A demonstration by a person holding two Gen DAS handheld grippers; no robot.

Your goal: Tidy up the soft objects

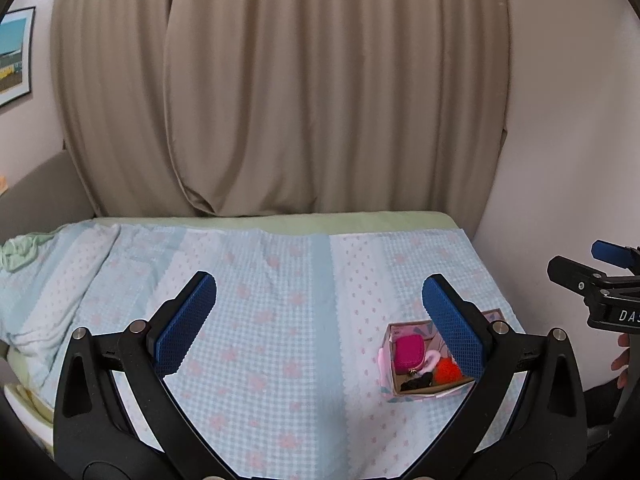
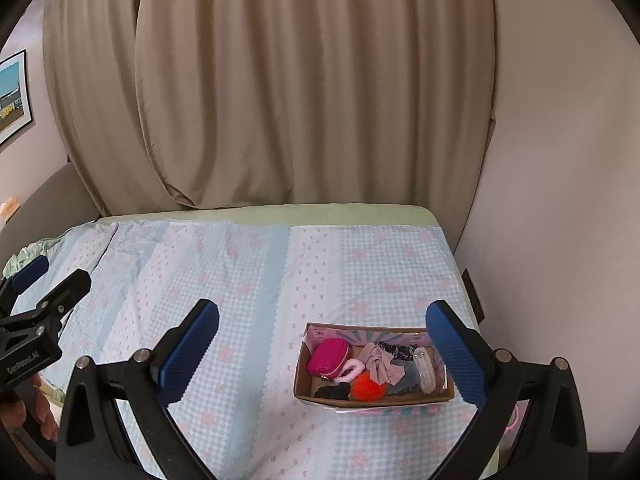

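On the bed (image 2: 248, 280), under a pale blue checked cover with pink flowers, a small cardboard box (image 2: 374, 398) sits near the right edge, close to the wall. Inside it, at the left end, lies a magenta pouch (image 2: 328, 357), with a pink fluffy band (image 2: 351, 370) just beside it. An orange pompom (image 2: 369, 387) rests against the front wall, touching a black scrunchie (image 2: 332, 390) to its left. A mauve cloth (image 2: 380, 364) is bunched in the middle, dark lace (image 2: 400, 350) lies behind it, and a pale clip (image 2: 424, 372) stands at the right end. Something grey lies under the cloth, though what it is cannot be made out.

The right gripper (image 2: 322, 352) hangs above the cover with its blue pads spread wide, holding nothing, the box showing between them. The left gripper (image 1: 320, 326) is likewise spread and empty, over bare cover to the left of the box (image 1: 424, 384), whose right part its right pad hides. A beige curtain (image 1: 280, 88) hangs behind the bed, and a framed picture (image 1: 14, 54) is on the left wall.
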